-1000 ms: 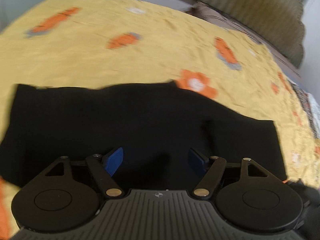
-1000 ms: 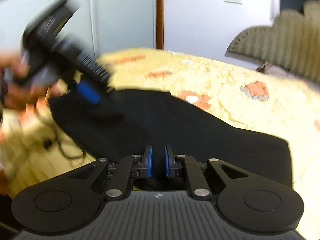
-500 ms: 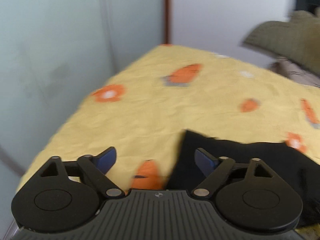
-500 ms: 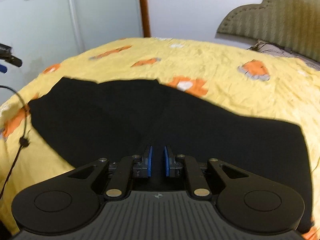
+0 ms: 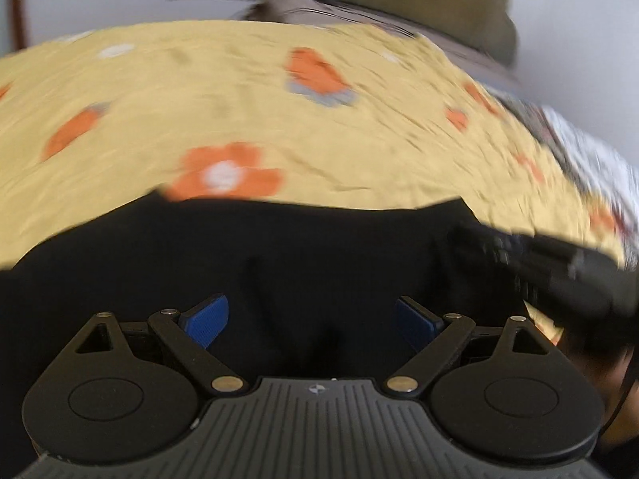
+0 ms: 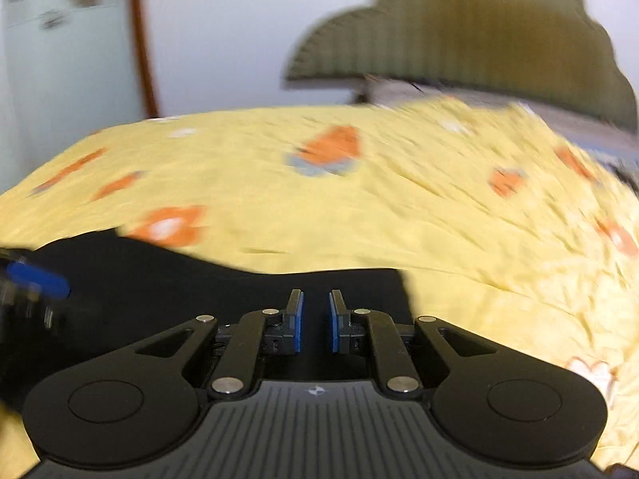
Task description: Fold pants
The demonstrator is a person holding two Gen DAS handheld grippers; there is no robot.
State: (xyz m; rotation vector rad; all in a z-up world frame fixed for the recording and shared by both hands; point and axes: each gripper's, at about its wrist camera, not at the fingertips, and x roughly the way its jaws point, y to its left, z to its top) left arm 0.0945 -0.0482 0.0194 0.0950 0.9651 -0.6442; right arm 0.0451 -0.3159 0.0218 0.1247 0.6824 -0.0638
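Black pants [image 5: 303,263] lie flat on a yellow bedspread with orange flowers; they also show in the right wrist view [image 6: 223,287]. My left gripper [image 5: 315,319] is open and empty, low over the middle of the pants. My right gripper [image 6: 315,319] has its blue pads a narrow gap apart with nothing between them, over the pants near their right end. The right gripper's body shows blurred at the right of the left wrist view [image 5: 559,271]. A blue pad of the left gripper shows at the left edge of the right wrist view [image 6: 36,277].
The yellow bedspread [image 6: 399,199] covers the bed beyond and right of the pants. An olive scalloped headboard [image 6: 471,32] stands at the back, with a pillow edge under it. A white wall and a brown door frame [image 6: 141,52] are at the back left.
The left gripper swung away to the bed's left corner half a second ago and is back over the pants. The right gripper moved right, toward the pants' right end. Both views are motion-blurred.
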